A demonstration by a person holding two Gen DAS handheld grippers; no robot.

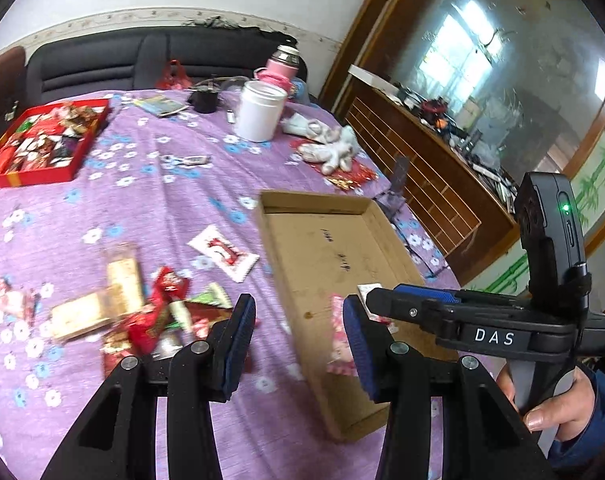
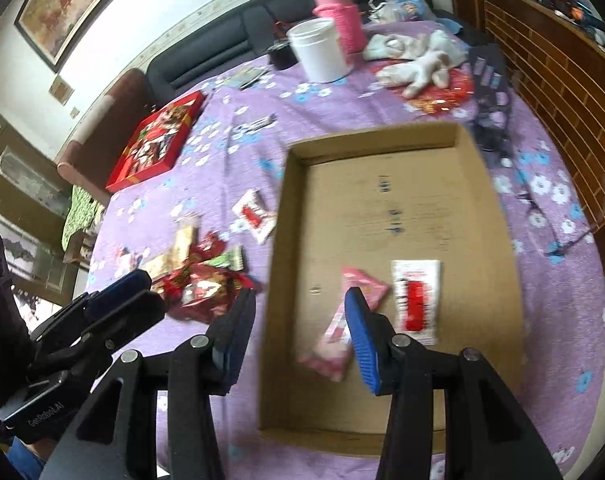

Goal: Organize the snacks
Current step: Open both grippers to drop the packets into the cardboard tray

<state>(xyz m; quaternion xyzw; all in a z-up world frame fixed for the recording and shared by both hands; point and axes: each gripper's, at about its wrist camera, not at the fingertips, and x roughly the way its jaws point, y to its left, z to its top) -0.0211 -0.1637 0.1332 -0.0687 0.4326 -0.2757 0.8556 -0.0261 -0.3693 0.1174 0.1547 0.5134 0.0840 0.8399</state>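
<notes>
Your round tabletop in its purple flowered cloth (image 2: 382,104) carries the shallow brown cardboard tray (image 2: 478,200), bare except for a pink snack packet (image 2: 334,332) and white-and-red sachet (image 2: 416,298), while your left gripper (image 1: 298,340) and right gripper (image 2: 298,334) hover part-open, fingers empty.

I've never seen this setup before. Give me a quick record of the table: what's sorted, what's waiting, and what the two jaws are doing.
Sorting tray: shallow brown cardboard box
Already in the tray: pink snack packet; white packet with red print
Waiting: pile of red and gold wrapped snacks left of the tray; one white-and-red packet apart
Far side: red gift box of sweets
Left gripper: jaws open, empty
Right gripper: jaws open, empty
</notes>
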